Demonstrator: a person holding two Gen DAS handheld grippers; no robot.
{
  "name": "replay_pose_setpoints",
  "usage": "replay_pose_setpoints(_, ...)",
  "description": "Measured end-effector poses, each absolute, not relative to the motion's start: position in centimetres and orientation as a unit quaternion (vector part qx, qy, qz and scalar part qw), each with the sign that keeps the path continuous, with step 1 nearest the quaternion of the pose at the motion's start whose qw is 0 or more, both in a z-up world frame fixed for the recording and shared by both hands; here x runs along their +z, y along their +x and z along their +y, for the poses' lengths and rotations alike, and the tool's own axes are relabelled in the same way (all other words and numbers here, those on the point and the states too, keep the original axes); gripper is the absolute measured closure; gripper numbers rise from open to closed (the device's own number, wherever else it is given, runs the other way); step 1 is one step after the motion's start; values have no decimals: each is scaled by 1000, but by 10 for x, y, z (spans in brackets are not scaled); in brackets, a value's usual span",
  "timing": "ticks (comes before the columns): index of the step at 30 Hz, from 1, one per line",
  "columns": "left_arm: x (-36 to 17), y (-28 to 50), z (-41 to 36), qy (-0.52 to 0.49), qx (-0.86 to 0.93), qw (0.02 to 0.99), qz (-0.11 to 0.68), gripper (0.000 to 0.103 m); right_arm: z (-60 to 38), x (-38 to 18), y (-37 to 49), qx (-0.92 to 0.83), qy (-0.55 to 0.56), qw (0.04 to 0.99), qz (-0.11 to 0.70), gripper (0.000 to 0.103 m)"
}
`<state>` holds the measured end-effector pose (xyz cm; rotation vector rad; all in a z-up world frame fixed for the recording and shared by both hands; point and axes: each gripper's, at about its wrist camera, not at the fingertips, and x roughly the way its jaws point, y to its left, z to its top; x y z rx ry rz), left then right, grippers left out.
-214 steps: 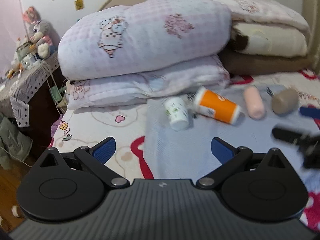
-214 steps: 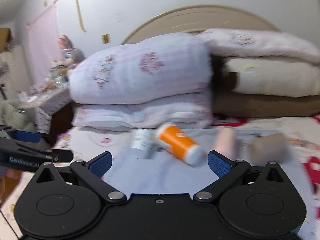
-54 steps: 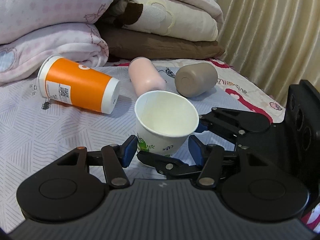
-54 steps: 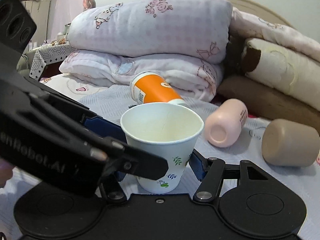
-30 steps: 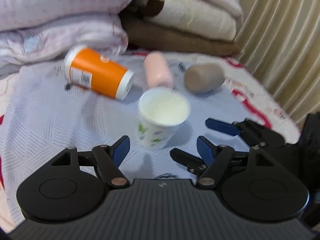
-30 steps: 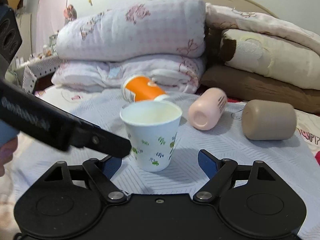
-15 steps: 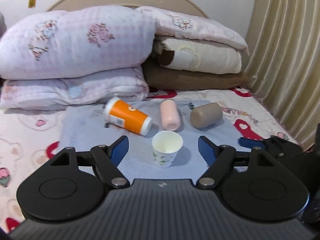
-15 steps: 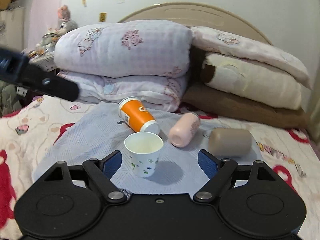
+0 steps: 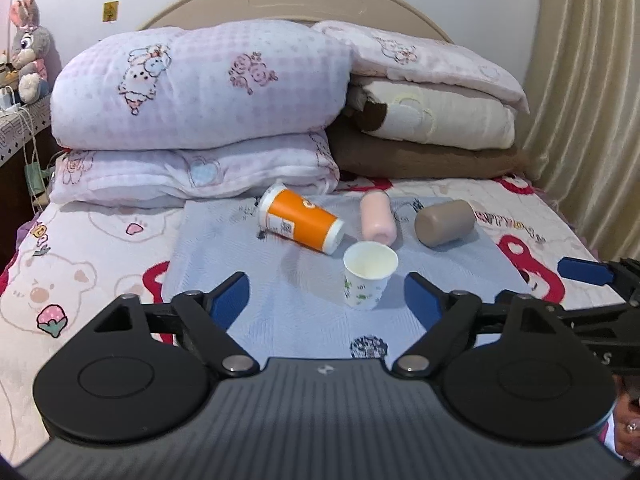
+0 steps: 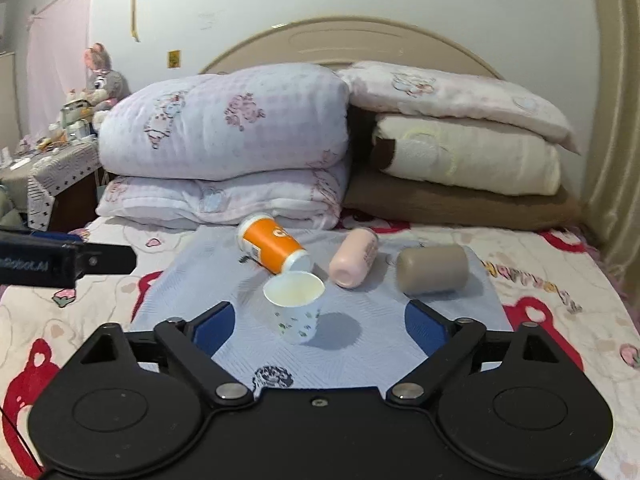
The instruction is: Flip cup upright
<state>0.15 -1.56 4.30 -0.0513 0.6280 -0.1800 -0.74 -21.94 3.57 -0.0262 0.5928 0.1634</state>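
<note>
Cup [image 9: 370, 275] stood upright on the blue mat [image 9: 248, 272], mouth up, white with small green prints, and nothing touched it. In the left wrist view it sat ahead of the left gripper [image 9: 326, 298], toward 1 o'clock between the blue pads [image 9: 228, 300]. That gripper's jaws were released, spread wide with only mat between them. In the right wrist view the cup [image 10: 294, 306] sat at about 11 o'clock from the right gripper [image 10: 316, 324], whose jaws were likewise spread apart and held nothing. The right gripper showed at 3 o'clock in the left view, and the left gripper's black body lay at 9 o'clock in the right view.

Just beyond the cup, at 11 o'clock from it, an orange cup [image 9: 300, 224] lay on its side, its white end very near the upright cup's rim. At 12 o'clock from the cup lay a pink cup [image 9: 378, 216], also on its side. Farther to 2 o'clock a brown cup [image 9: 444, 222] lay toppled near the mat's edge.

Behind the mat, a stack of pink checked quilts [image 9: 200, 92] filled 11 o'clock, and folded cream and brown blankets [image 9: 432, 128] rose at 1 o'clock against the headboard [image 9: 288, 0]. A plush rabbit [image 9: 28, 46] sat far off at 10 o'clock, and a curtain [image 9: 592, 80] hung at 2 o'clock.
</note>
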Motion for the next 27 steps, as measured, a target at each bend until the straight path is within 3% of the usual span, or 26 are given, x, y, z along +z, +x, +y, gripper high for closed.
replay_pose_setpoints(4,34,0,-17,-18,-80,943,323,0,-222,32,-11,74,11,950,304,5)
replay_pose_setpoints(27,17,-2,4,-30,-57,926,372,0,-211,45,-40,33,17,963,266,3)
